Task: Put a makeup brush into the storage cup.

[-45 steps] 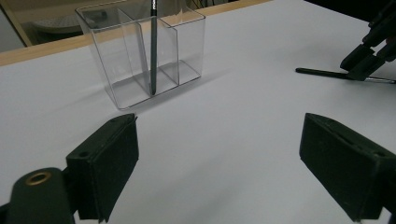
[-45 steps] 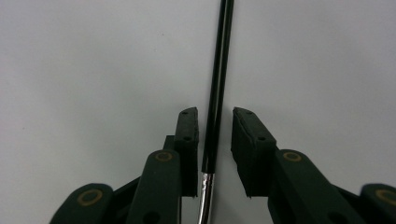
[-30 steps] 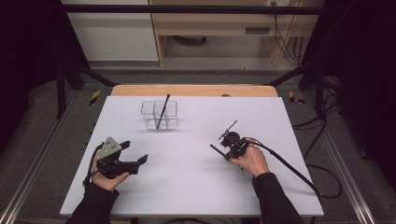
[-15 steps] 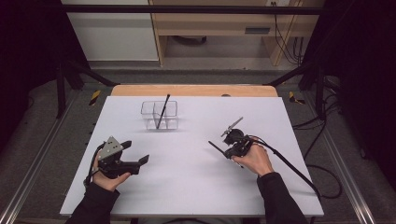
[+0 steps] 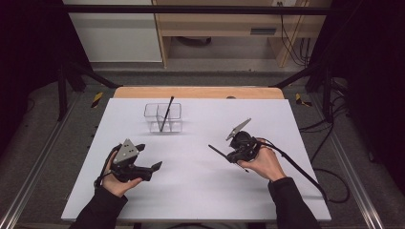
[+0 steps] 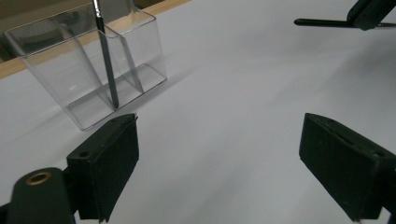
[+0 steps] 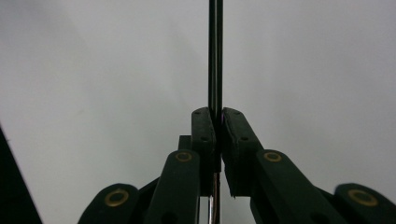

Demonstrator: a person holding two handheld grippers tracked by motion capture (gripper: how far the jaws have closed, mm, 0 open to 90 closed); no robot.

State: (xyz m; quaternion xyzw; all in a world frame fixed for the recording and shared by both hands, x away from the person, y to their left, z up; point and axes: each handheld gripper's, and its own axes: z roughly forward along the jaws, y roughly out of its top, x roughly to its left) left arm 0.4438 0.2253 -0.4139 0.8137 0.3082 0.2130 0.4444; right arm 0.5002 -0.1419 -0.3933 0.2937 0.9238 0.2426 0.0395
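One pen [image 5: 218,152] has risen with right gripper [image 5: 237,153]

White table [image 5: 200,191], clear organizer [image 5: 163,117], black pen [image 5: 219,152], black claws, grey plate [image 5: 126,150]

The high view looks forward and down from above the person's side, taking in the whole white table [image 5: 200,191] and the floor and shelving beyond it. The left gripper view sits low over the tabletop, looking along its own jaws toward the clear two-compartment holder [image 6: 93,79], which the high view shows at the far side [image 5: 163,117]. The right gripper view looks close along a thin black pen [image 7: 215,56], probably against the tabletop; the high view shares that pen [image 5: 220,152].
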